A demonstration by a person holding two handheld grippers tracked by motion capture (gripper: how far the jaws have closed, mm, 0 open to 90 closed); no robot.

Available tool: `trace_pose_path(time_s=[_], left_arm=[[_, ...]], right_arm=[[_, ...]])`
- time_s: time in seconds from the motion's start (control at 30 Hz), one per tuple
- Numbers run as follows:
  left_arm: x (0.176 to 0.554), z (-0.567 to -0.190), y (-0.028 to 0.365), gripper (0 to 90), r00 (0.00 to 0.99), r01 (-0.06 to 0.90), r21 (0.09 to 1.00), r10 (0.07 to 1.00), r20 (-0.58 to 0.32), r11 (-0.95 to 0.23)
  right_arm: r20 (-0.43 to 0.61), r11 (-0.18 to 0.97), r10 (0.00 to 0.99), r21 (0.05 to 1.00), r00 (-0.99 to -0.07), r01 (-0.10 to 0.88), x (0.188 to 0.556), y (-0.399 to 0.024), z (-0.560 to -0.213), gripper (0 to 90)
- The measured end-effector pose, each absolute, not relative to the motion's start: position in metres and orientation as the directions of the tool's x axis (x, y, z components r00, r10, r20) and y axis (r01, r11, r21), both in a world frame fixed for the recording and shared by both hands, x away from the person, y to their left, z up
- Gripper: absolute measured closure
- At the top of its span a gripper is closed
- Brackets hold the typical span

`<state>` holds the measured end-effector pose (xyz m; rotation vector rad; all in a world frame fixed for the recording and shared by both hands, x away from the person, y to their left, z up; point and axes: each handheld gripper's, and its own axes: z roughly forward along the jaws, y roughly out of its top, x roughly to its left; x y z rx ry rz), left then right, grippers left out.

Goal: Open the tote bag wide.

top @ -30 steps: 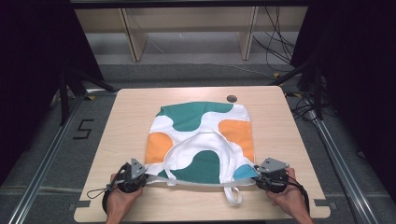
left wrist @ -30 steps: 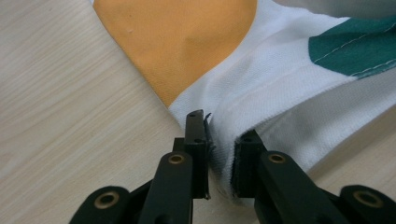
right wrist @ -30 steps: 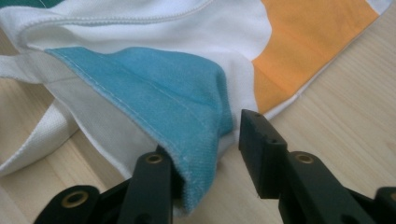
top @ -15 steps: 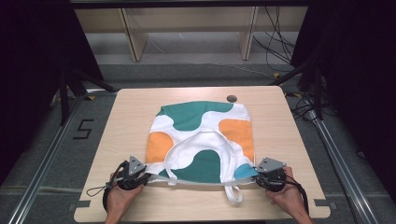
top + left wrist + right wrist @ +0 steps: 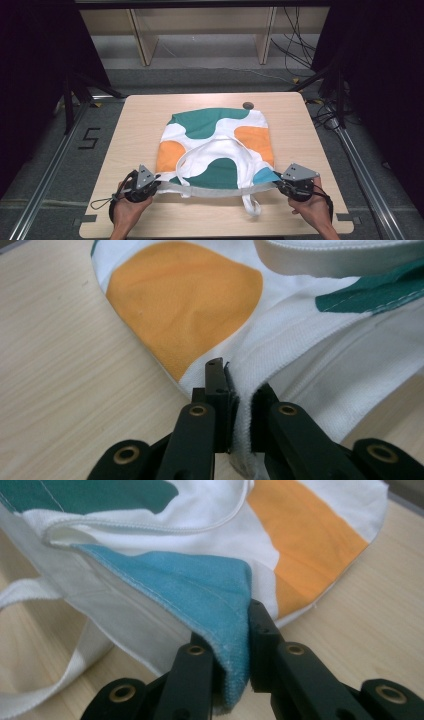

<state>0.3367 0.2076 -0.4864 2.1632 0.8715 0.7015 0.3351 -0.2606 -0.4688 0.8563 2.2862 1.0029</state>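
Observation:
A white cloth bag with green, orange and blue patches lies flat in the middle of the wooden table. Its near hem is stretched between my two grippers. My left gripper is shut on the bag's near left corner; in the left gripper view white hem is pinched between the jaws. My right gripper is shut on the near right corner, where the jaws clamp the blue patch. Both pairs of jaws have just been closing on the cloth. One white strap hangs toward the near table edge.
A small dark round spot marks the table near the bag's far edge. Bare wood lies to the left and right of the bag. Beyond the table stand wooden shelf legs and loose cables.
The near hem now runs straighter and tighter between the two grippers. Both hands have stayed almost where they were.

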Motion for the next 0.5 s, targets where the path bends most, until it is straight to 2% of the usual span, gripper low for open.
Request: trace_pose_path(time_s=[0.03,0.1,0.13,0.2,0.3,0.33,0.4,0.5], left_arm=[[0.335,-0.484,0.207,84.8,0.617,0.374,0.789,0.766,0.180,-0.487],[0.334,-0.476,0.206,85.0,0.605,0.361,0.820,0.781,0.157,-0.445],[0.333,-0.470,0.207,85.2,0.616,0.345,0.817,0.768,0.175,-0.463],[0.332,-0.463,0.205,85.4,0.603,0.340,0.848,0.786,0.136,-0.407],[0.332,-0.448,0.203,85.6,0.603,0.311,0.867,0.786,0.135,-0.388],[0.331,-0.443,0.202,85.7,0.599,0.304,0.875,0.790,0.133,-0.377],[0.330,-0.430,0.200,85.8,0.601,0.269,0.880,0.782,0.164,-0.391],[0.329,-0.407,0.198,86.0,0.592,0.233,0.908,0.792,0.150,-0.347]], right_arm=[[-0.179,0.518,0.719,0.783,-0.672,0.345,0.335,-0.261,-0.466,82.9],[-0.191,0.505,0.725,0.801,-0.661,0.322,0.336,-0.262,-0.459,83.1],[-0.193,0.497,0.726,0.811,-0.660,0.309,0.337,-0.263,-0.455,83.2],[-0.182,0.473,0.738,0.827,-0.649,0.305,0.338,-0.262,-0.448,83.5],[-0.215,0.484,0.731,0.832,-0.648,0.270,0.340,-0.265,-0.436,83.9],[-0.268,0.512,0.719,0.828,-0.641,0.228,0.341,-0.266,-0.429,84.2],[-0.274,0.507,0.722,0.835,-0.635,0.216,0.341,-0.267,-0.419,84.4],[-0.296,0.489,0.731,0.855,-0.615,0.171,0.343,-0.271,-0.397,84.7]])
